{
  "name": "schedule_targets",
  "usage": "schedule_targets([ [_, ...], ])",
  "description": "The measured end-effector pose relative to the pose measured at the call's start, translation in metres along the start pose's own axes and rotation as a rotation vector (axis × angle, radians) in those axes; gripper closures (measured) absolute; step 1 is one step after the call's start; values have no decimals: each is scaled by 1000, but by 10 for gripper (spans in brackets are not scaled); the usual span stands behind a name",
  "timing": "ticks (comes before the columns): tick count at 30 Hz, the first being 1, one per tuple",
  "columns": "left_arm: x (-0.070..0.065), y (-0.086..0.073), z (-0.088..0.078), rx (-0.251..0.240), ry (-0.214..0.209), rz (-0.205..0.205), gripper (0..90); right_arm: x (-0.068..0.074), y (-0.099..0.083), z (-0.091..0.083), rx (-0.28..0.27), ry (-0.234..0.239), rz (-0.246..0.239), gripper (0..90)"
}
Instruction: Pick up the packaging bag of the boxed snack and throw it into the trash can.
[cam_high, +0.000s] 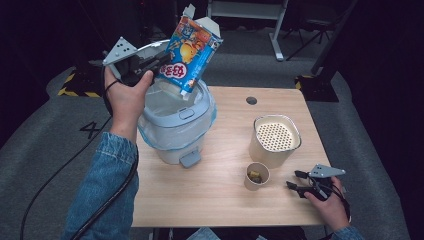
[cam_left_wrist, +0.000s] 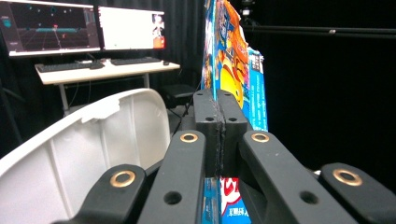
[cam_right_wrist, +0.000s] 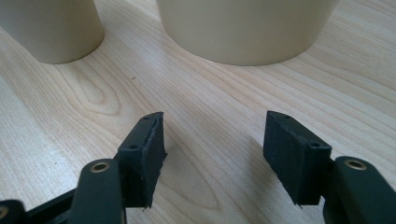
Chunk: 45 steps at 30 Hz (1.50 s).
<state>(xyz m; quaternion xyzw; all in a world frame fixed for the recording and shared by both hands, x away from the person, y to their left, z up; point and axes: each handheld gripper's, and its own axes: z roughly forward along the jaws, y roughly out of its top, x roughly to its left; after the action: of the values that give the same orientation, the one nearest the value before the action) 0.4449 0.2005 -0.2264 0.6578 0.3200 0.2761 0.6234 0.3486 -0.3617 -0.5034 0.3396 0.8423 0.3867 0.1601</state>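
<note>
Left gripper (cam_high: 159, 64) jaws clamped on snack bag (cam_high: 191, 50), held tilted above the open bin (cam_high: 176, 131); bag's lower corner sits over the bin's mouth, inside partly hidden. Right gripper (cam_high: 294, 180) rests right of the bin, by the table's (cam_high: 220, 200) near edge, jaws parted, holding nothing.

Light wood table (cam_high: 220, 200): white pedal bin (cam_high: 176, 125) at left, beige perforated-lid container (cam_high: 275, 141) at right, small paper cup (cam_high: 256, 176) just in front.

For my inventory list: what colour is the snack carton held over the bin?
Mostly blue, with orange and red print: the snack carton, clearest in the high view.
</note>
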Motion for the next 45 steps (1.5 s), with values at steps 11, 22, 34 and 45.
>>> schedule_targets([
  [11, 2, -9, 9, 33, 21, 14, 893, 0, 0, 0, 0, -3, 2, 394],
  [22, -3, -11, 13, 68, 22, 28, 892, 0, 0, 0, -1, -3, 2, 393],
  [34, -15, -3, 1, 86, -21, 35, 442, 0, 0, 0, 0, -2, 3, 394],
  [45, -30, -4, -35, 180, -91, 116, 431, 0, 0, 0, 0, -2, 3, 393],
])
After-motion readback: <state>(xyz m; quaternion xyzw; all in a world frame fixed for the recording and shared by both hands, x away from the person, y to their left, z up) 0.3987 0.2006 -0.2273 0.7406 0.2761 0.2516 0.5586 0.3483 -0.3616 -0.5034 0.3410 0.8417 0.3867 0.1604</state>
